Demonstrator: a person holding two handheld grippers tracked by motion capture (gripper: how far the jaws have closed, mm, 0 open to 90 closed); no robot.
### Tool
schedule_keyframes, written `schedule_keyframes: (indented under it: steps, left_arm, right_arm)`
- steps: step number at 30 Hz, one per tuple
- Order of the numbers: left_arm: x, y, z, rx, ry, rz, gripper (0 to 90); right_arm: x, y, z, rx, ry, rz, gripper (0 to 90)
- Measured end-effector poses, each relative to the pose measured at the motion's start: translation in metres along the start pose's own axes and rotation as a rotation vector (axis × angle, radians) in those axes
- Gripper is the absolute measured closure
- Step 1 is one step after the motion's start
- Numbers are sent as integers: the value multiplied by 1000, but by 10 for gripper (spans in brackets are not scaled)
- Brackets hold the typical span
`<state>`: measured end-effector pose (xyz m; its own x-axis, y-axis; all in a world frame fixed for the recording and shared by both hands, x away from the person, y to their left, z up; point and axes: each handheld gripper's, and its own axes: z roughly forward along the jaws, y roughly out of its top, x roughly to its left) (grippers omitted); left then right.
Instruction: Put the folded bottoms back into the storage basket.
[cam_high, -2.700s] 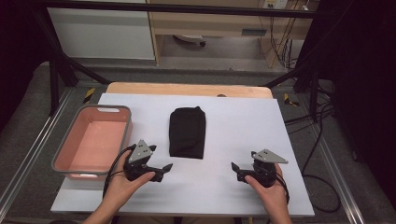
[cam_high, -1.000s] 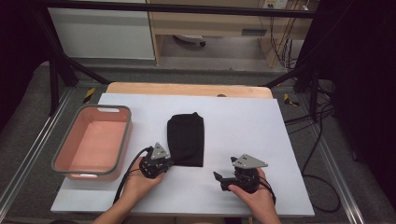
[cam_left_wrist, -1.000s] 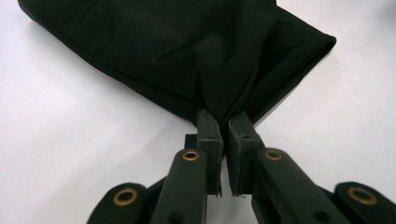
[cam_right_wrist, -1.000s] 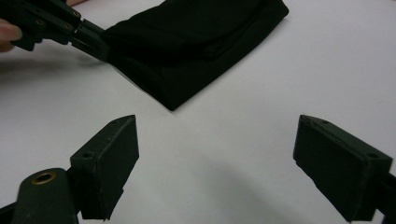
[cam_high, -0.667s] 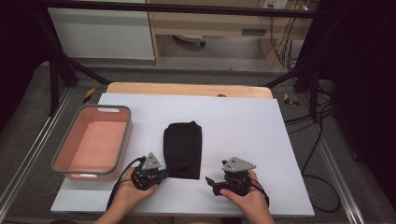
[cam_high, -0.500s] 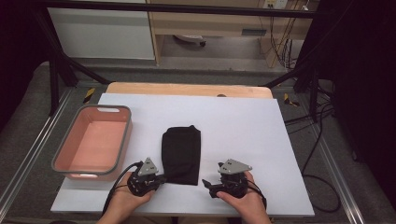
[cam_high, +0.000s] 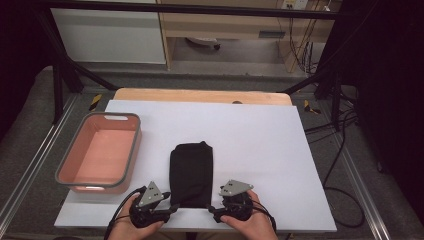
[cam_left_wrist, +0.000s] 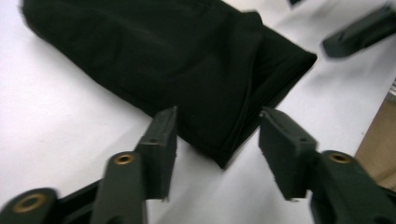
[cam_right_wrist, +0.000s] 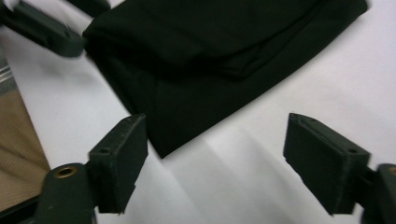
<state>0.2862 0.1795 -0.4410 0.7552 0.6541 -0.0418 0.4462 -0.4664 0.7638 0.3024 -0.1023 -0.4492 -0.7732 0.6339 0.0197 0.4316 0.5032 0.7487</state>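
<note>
High view, layout: folded black cloth (cam_high: 191, 174) lies flat on the white desk (cam_high: 260, 145), long axis running away from the person; its near edge sits close to the desk's front edge.
High view, tools: left tool (cam_high: 167, 212) just off the cloth's near left corner, right tool (cam_high: 214, 212) just off its near right corner, both pointing inward at that near edge.
High view, surroundings: pink bin (cam_high: 131, 150) stands to the left of the cloth, apart from it, with nothing visible inside.
Left gripper view, tool state: jaws stand apart and have just been opening; nothing is clamped.
Left gripper view, cloth position: the folded corner of the cloth (cam_left_wrist: 224, 154) pokes into the gap between the jaws, resting on the desk, with daylight on either side of it. The picture is slightly blurred.
Right gripper view, tool state: jaws stand wide apart and have just been closing a little; no contact with the pads.
Right gripper view, cloth position: the corner of the cloth (cam_right_wrist: 163, 147) lies close to the left-hand jaw in this view, barely within the gap; bare desk spans the rest of the opening.
Step in hand (judgement): lining both tools up on the two near corners, before any grip.
Next move calls for (judgement): push each tool further on so all layers sit between the pads, right tool shifted further onto its corner, then close both together.
</note>
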Motion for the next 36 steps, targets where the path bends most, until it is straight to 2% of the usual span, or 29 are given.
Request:
schedule_keyframes:
  steps: [2,4,5,7,8,10,12,14,15,16,18,20,24,26,28,31,34,36]
  left_arm:
    - [1,2,-7,-25,5,-8,441]
    - [4,4,-13,-67,27,-9,418]
    - [6,5,-15,-81,27,-20,373]
    - [12,6,-16,-112,-9,-64,367]
    - [14,6,-16,-121,-14,-79,368]
    - [16,6,-14,-120,-2,-92,365]
    - [17,6,-12,-107,11,-88,359]
    - [17,7,-10,-105,26,-84,349]
    - [17,8,-10,-106,35,-78,344]
    - [17,8,-10,-105,37,-73,337]
    - [18,10,-9,-111,30,-74,332]
    - [20,13,-6,-115,8,-82,325]
    - [22,22,-7,-130,27,-53,280]
    - [24,31,-9,-129,35,-39,260]
    - [26,40,-11,-128,48,-24,248]
    - [33,55,-8,-135,43,-44,191]
    - [40,66,-1,-136,56,-35,148]
    - [45,72,6,-134,63,-36,129]
  right_arm:
    - [2,0,2,5,8,0,283]
    - [5,2,5,-9,4,0,359]
    - [8,2,6,-13,7,-2,385]
    - [13,3,9,-9,20,-11,450]
    - [15,3,11,2,16,-18,464]
    - [18,3,14,13,8,-21,473]
    - [19,2,15,6,0,-24,511]
    - [18,1,14,-4,1,-27,608]
    - [18,1,14,-6,5,-30,688]
    - [18,1,13,-5,16,-34,766]
    - [18,1,13,0,26,-30,846]
    - [18,2,13,4,32,-33,862]
    - [22,2,7,19,32,-17,871]
    - [26,-2,5,22,40,1,871]
    - [28,-4,5,13,26,1,872]
    - [30,-2,6,22,9,-10,871]
    - [30,-3,6,16,12,-16,872]
    - [28,-4,5,11,22,-3,873]
